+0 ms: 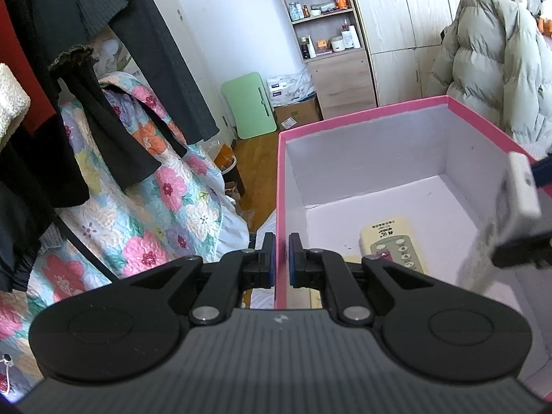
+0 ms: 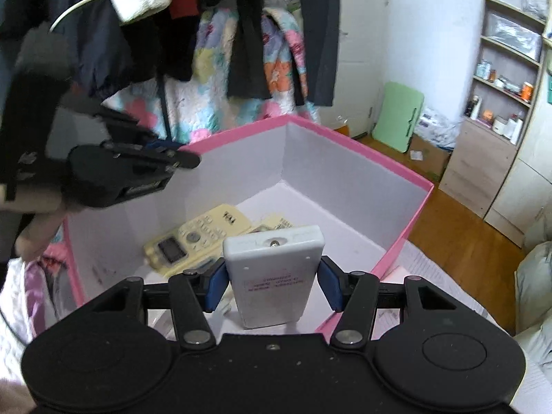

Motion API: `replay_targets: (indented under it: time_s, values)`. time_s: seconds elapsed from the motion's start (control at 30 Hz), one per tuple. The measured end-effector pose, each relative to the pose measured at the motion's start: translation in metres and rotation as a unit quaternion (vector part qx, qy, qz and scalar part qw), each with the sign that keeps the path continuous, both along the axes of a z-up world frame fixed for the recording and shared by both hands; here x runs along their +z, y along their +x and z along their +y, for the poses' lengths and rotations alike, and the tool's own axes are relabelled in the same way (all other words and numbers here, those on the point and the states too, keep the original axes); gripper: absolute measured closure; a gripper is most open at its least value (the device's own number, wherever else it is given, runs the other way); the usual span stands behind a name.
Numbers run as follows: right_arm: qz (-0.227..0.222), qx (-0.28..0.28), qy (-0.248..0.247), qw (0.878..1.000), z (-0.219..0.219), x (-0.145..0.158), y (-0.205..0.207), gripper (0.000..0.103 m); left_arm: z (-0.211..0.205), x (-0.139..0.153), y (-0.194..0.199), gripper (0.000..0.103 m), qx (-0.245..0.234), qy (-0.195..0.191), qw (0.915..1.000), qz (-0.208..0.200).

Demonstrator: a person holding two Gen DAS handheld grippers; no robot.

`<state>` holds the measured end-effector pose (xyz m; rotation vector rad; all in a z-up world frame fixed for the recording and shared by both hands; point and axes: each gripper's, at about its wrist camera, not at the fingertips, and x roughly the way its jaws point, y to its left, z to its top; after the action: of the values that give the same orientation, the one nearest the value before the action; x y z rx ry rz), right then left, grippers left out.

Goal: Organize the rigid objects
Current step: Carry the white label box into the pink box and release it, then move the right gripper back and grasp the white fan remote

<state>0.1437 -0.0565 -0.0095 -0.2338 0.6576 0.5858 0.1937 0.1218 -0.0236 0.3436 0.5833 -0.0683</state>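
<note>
A pink box [image 1: 362,117] with a white inside stands on the bed; it also shows in the right wrist view [image 2: 345,145]. Cream remote controls [image 2: 196,238] lie on its floor, one seen in the left wrist view [image 1: 390,245]. My left gripper [image 1: 281,258] is shut on the box's left wall, and appears from outside in the right wrist view [image 2: 165,155]. My right gripper [image 2: 272,284] is shut on a white remote [image 2: 274,276] and holds it above the box; the same remote shows blurred in the left wrist view [image 1: 510,207].
A floral quilt [image 1: 138,207] and dark hanging clothes [image 1: 51,103] lie left of the box. A green folding board [image 1: 252,110], cardboard boxes and a shelf unit [image 1: 327,27] stand by the far wall. A pale puffer jacket [image 1: 493,69] hangs behind the box.
</note>
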Motion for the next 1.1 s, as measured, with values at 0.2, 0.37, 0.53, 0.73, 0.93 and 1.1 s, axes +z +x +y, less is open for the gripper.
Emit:
replay_targets:
  time_s: [0.2, 0.37, 0.53, 0.73, 0.93, 1.1]
  values:
    - [-0.04, -0.01, 0.042, 0.998, 0.003, 0.005, 0.029, 0.042, 0.001, 0.0, 0.0, 0.096, 0.001, 0.002, 1.0, -0.001]
    - [-0.012, -0.008, -0.015, 1.0, 0.015, -0.007, 0.035, 0.042, 0.001, 0.0, 0.001, 0.096, 0.0, 0.0, 1.0, -0.001]
    - [0.008, -0.006, -0.048, 0.999, 0.016, -0.004, 0.013, 0.042, -0.001, -0.001, 0.001, 0.096, 0.001, 0.0, 1.0, -0.001]
    - [-0.013, -0.012, -0.051, 0.999, 0.009, 0.011, -0.012, 0.033, -0.001, -0.002, 0.0, 0.096, 0.0, -0.001, 1.0, -0.001]
    - [-0.036, -0.05, 0.037, 0.997, -0.039, 0.027, -0.032, 0.031, -0.001, -0.002, 0.0, 0.096, 0.001, -0.001, 1.0, -0.001]
    - [-0.016, -0.096, 0.095, 0.991, -0.091, 0.021, -0.039, 0.031, -0.002, -0.002, -0.001, 0.096, 0.002, 0.0, 1.0, 0.0]
